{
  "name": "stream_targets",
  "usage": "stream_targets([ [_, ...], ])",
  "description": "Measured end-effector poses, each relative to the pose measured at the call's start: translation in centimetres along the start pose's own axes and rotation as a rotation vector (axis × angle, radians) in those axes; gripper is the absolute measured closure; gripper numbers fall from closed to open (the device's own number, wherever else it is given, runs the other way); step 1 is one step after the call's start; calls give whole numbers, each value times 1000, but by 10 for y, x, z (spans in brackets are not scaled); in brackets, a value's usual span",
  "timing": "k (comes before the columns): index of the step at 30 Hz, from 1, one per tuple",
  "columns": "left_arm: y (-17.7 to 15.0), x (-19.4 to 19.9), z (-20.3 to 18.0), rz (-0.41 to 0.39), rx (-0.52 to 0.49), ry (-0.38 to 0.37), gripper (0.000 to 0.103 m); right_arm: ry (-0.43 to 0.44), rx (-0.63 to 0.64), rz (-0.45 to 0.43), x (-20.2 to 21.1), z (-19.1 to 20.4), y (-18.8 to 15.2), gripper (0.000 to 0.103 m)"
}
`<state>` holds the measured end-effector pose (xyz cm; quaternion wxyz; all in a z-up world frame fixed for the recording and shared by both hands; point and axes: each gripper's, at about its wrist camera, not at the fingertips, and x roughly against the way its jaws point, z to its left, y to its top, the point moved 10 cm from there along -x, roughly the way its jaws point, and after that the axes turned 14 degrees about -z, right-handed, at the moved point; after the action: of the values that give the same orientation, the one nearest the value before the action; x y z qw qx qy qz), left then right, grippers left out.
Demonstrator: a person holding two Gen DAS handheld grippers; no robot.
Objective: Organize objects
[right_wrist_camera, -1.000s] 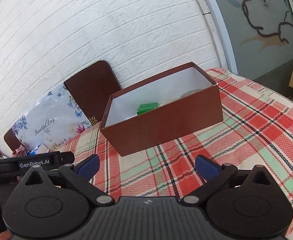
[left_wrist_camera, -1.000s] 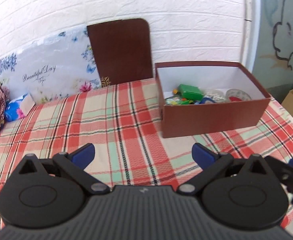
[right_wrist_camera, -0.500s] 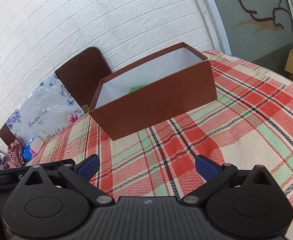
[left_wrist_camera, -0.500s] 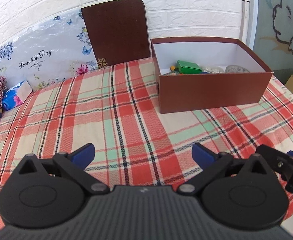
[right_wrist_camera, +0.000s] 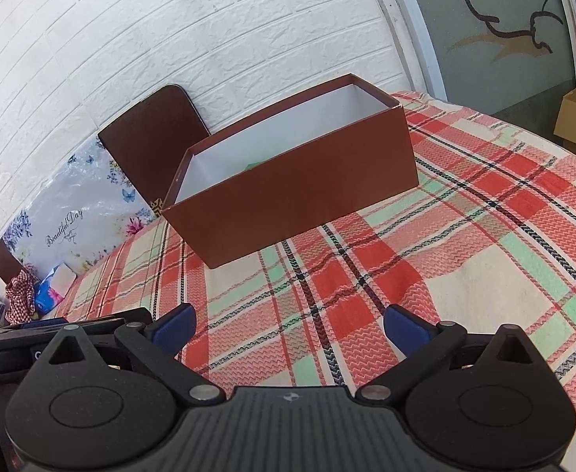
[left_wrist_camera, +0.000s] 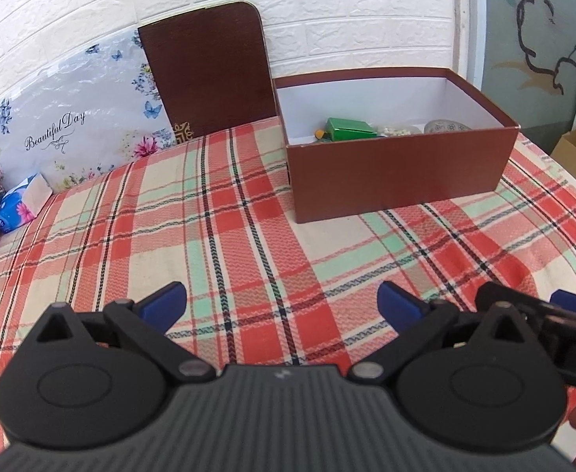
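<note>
Both grippers I'm holding wide apart and empty: left gripper (left_wrist_camera: 282, 301) and right gripper (right_wrist_camera: 288, 324) hover over the plaid tablecloth (left_wrist_camera: 229, 228). Ahead sits the brown box (left_wrist_camera: 398, 181), a green box (left_wrist_camera: 351, 129) inside it.

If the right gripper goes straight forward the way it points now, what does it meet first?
Probably the near long wall of the brown box. The open right gripper holds nothing, and only plaid cloth lies between. If it points lower than it seems, it meets the cloth first.
</note>
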<state>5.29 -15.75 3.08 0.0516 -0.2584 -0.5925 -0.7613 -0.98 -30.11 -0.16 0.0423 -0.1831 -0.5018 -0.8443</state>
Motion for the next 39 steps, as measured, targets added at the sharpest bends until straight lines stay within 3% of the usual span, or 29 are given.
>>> stream_targets([
  [39,-7,0,15,18,87,3,0,1,47,-2,2,6,-6,1],
])
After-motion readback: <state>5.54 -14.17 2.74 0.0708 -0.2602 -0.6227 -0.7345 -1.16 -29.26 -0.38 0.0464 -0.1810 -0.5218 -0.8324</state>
